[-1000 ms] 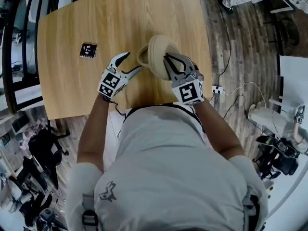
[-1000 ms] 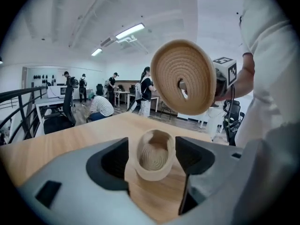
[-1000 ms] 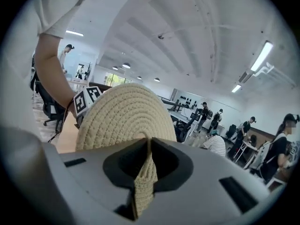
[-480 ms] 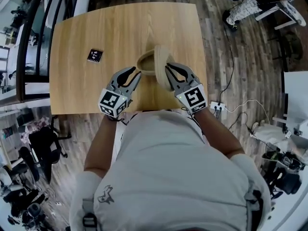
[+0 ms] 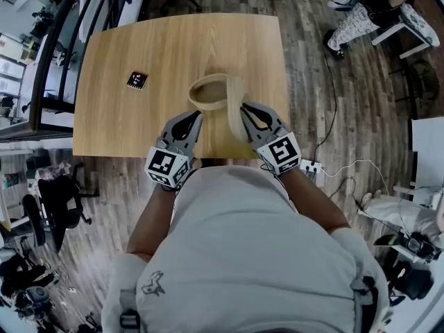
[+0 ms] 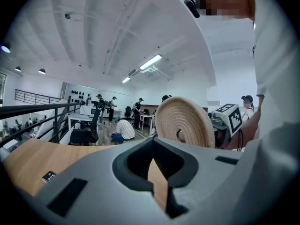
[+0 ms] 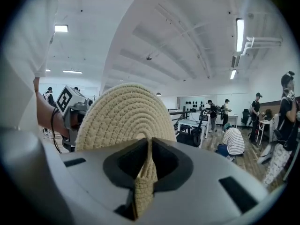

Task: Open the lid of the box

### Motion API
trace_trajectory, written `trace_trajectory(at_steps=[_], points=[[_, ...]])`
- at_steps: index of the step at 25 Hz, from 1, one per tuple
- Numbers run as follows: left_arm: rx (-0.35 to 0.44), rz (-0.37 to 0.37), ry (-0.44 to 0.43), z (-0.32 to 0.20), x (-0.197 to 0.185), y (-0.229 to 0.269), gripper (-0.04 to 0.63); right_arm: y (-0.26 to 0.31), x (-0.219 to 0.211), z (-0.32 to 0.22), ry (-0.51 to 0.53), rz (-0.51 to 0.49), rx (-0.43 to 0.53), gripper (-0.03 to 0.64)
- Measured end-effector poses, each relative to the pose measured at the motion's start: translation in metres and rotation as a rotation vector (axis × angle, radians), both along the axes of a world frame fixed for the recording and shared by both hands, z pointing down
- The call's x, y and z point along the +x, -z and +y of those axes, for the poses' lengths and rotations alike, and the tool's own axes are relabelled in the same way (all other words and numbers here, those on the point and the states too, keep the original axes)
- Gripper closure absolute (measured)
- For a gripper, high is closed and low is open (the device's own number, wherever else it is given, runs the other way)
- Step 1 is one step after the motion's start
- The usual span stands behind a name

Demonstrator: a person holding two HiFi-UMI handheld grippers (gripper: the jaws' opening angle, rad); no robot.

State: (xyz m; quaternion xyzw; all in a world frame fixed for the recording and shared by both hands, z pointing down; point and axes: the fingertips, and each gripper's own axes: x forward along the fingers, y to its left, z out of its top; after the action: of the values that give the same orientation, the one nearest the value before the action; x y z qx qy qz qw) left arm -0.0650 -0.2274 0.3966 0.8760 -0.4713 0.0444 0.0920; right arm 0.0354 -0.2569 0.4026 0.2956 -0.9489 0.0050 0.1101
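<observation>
Fingers of right gripper (image 5: 245, 113) pinch rim of woven lid (image 5: 234, 101), lifted on edge beside open box (image 5: 200, 92); left gripper (image 5: 195, 117) closed, empty; lid likely light, floppy, so rim grip suits.

Marker tag (image 5: 137, 80) on wooden table (image 5: 139, 40)

No readable text or numbers; only a coded square marker (image 5: 137, 80) on the table (image 5: 139, 40).
</observation>
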Motion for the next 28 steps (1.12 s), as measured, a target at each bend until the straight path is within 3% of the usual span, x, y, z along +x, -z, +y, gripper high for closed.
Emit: trace_trajectory(at_steps=[9, 15, 28], points=[[0.017, -0.004, 0.113, 0.051, 0.025, 0.011, 0.589, 0.012, 0.022, 0.04, 0.075, -0.021, 0.013, 0.58], [0.01, -0.004, 0.171, 0.086, 0.021, 0.017, 0.589, 0.013, 0.027, 0.055, 0.099, -0.021, 0.016, 0.58], [0.041, -0.016, 0.157, 0.148, 0.0, 0.036, 0.589, 0.02, 0.011, 0.111, 0.108, -0.045, 0.008, 0.58]])
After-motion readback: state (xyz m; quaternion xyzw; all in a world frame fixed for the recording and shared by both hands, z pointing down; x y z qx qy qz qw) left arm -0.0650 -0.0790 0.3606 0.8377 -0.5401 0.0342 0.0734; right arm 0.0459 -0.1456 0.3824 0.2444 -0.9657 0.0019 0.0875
